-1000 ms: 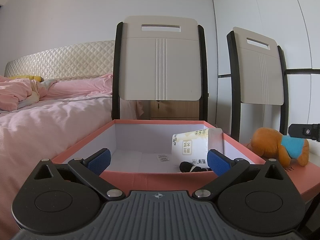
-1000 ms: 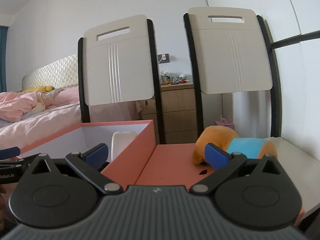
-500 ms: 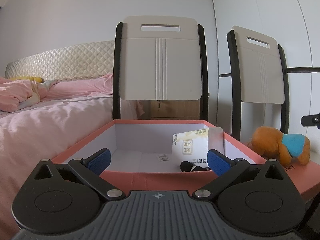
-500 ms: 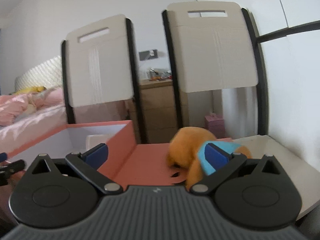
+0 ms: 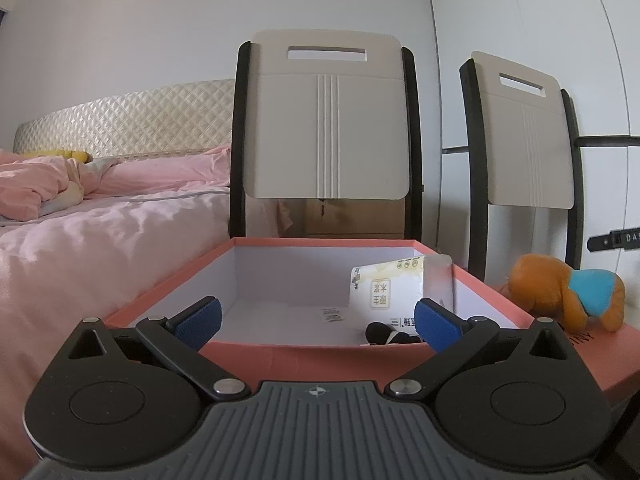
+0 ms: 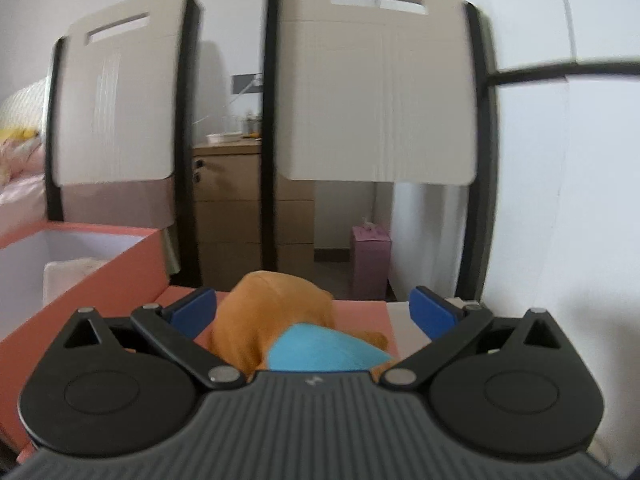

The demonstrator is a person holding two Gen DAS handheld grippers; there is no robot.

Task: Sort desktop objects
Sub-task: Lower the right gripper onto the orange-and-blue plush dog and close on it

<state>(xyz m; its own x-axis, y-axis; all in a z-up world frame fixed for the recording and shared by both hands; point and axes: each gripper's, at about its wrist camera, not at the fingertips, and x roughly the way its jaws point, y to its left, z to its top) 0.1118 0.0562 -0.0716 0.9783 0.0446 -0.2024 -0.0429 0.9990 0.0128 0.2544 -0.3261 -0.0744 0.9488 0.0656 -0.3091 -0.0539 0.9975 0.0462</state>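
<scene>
While both spread wide, empty | right tool [image 6: 314, 312] straddles plush dog [image 6: 276, 320] | left tool [image 5: 318, 320] at box rim [image 5: 312, 350]

Plush toy [image 6: 276, 320]: orange fur, bright blue shirt. Box [image 5: 280, 354]: salmon-pink outside, white inside. Packet [image 5: 386, 290] in box: pale yellow and white, printed characters. Small item [image 5: 384, 334] beside it: black and white. Gripper pads [image 5: 200, 320]: blue, ribbed; housings black and grey. Bedding [image 5: 100, 232]: pink. Headboard [image 5: 128, 120]: cream, diamond-quilted. Chair backs [image 5: 326, 128]: beige, black-framed, three vertical lines.
</scene>
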